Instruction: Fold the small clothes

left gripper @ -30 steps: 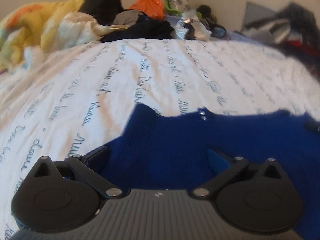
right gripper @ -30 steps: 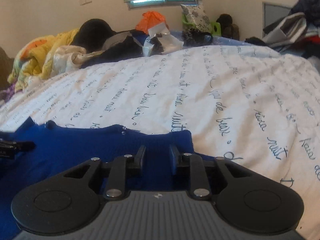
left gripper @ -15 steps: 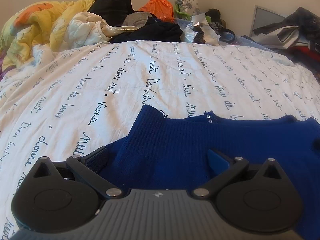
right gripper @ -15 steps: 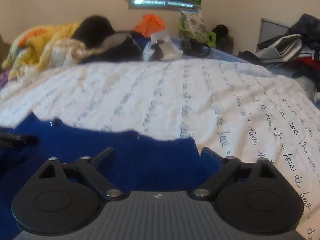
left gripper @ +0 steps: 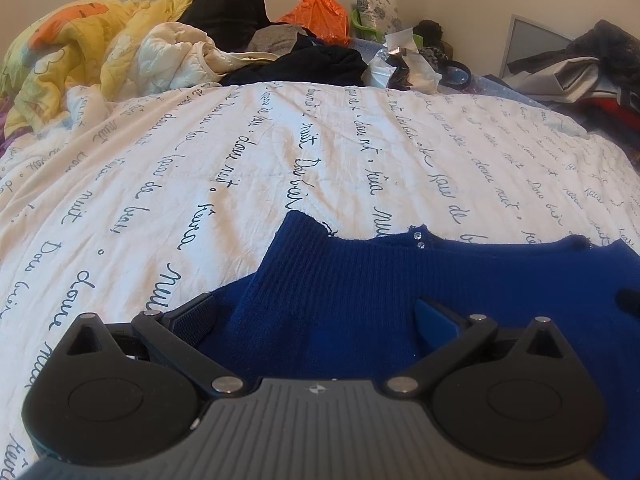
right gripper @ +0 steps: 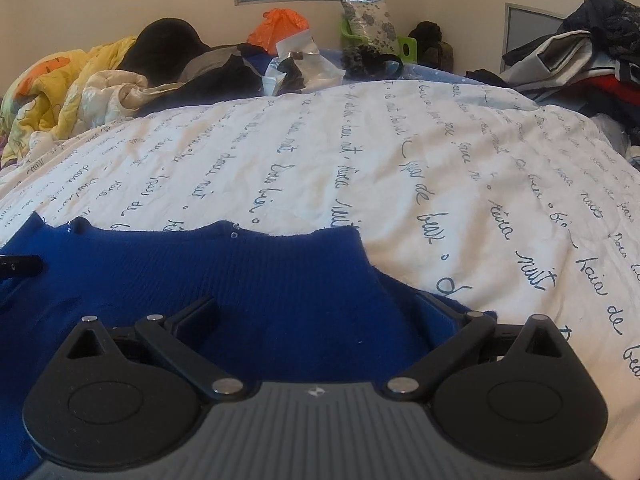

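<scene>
A small dark blue knit sweater lies flat on the white bedspread with blue handwriting. My left gripper is open, its jaws spread wide just above the sweater's left part near a ribbed cuff. My right gripper is open over the sweater's right part, its right finger at the sweater's edge. The tip of the left gripper shows at the far left of the right wrist view. The right gripper's tip shows at the far right of the left wrist view.
A yellow and orange quilt, black clothes, an orange bag and plastic wrappers are heaped at the far end of the bed. More clothes are piled at the right. The white bedspread stretches beyond the sweater.
The right gripper was shut on the sweater's edge a second ago and has opened, letting it go. The left gripper stayed open; both views shifted slightly.
</scene>
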### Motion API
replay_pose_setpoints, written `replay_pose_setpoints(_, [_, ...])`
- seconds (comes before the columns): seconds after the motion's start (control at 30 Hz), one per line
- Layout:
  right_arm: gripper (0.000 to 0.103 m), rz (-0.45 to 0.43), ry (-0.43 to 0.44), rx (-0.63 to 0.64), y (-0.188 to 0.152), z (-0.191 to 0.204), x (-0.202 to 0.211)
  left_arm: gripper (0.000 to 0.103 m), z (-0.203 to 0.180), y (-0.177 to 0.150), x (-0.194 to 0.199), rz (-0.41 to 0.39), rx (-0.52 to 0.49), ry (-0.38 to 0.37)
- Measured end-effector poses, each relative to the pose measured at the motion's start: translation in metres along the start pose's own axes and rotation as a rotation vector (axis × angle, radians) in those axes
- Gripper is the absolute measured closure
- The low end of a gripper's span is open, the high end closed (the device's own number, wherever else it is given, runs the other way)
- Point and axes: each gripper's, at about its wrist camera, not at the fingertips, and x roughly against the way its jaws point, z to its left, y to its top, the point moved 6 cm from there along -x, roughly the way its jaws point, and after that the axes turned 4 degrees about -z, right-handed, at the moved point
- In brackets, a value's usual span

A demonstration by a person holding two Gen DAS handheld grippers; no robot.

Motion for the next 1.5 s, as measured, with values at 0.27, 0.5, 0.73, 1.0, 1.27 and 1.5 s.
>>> replay_pose_setpoints(0.27, [0.0, -0.001, -0.01, -0.006, 0.0, 0.004, 0.0, 0.0, 0.001, 0.0, 0.001, -0.002, 0.006, -0.003])
replay_pose_setpoints(0.5, [0.0, 0.001, -0.036, -0.001, -0.002, 0.008, -0.001, 0.0, 0.0, 0.0, 0.002, -0.003, 0.008, 0.003])
replay_pose_setpoints(0.73, [0.0, -0.003, -0.047, -0.009, -0.007, 0.004, 0.004, 0.0, 0.002, 0.0, 0.003, -0.003, 0.007, 0.016])
replay_pose_setpoints(1.0, [0.0, -0.01, -0.044, -0.015, -0.007, 0.003, 0.006, 0.0, 0.001, -0.001, 0.003, -0.003, 0.001, 0.03])
replay_pose_setpoints(1.27, [0.0, -0.057, -0.118, -0.056, -0.002, 0.0, 0.042, 0.0, -0.026, -0.01, 0.062, -0.047, -0.048, 0.0])
replay_pose_setpoints(1.5, [0.0, 0.008, 0.053, -0.003, -0.041, 0.025, 0.068, 0.0, -0.065, -0.066, 0.091, -0.055, -0.198, -0.061])
